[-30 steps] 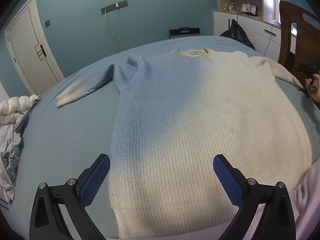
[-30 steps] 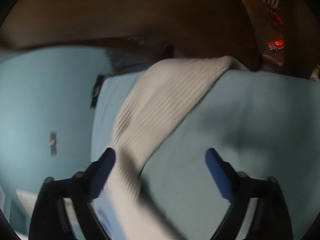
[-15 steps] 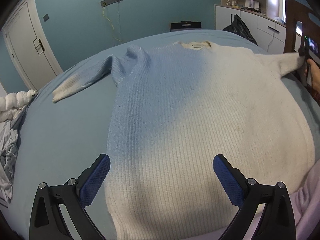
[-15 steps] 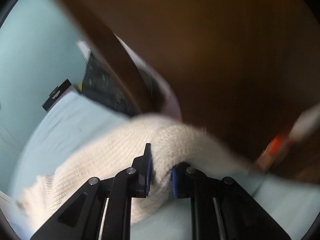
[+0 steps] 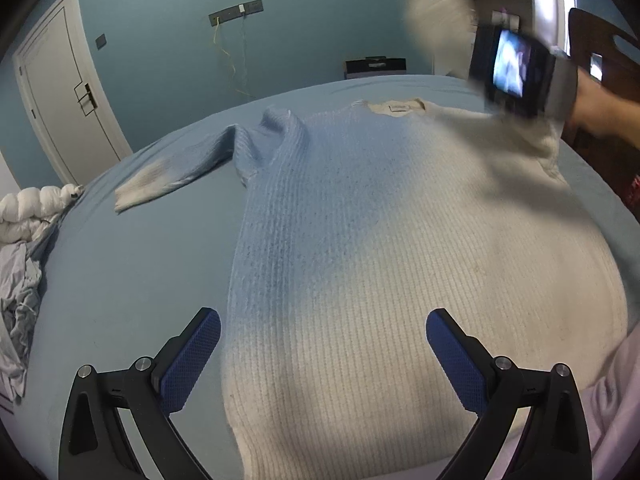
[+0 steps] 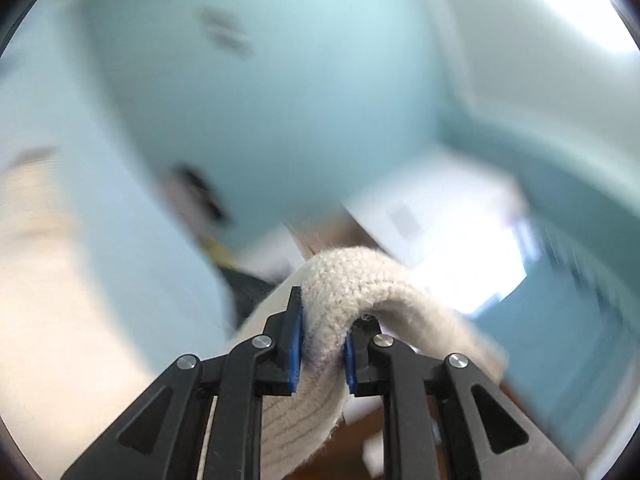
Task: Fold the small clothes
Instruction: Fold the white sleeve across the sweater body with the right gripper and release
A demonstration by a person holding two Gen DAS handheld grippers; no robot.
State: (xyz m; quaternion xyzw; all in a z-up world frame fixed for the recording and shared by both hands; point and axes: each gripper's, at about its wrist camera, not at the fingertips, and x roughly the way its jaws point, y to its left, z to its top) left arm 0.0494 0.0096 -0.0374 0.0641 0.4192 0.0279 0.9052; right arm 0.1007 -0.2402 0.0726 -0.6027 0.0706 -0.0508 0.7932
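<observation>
From your left wrist view, the cream ribbed knit sweater (image 5: 400, 264) lies spread flat, front up, on the pale blue bed (image 5: 132, 280), one sleeve stretched out to the left. Your left gripper (image 5: 322, 354) hangs above the hem with its blue pads spread wide, touching nothing. At upper right your right hand (image 5: 600, 108) lifts the other sleeve (image 5: 436, 16) clear of the bed, blurred

From your right wrist view, your right gripper (image 6: 322, 350) is pinching that cream sleeve (image 6: 352, 284), which arches over the pads; the jaws have just eased slightly wider yet both pads press the knit. Teal walls behind are smeared
</observation>
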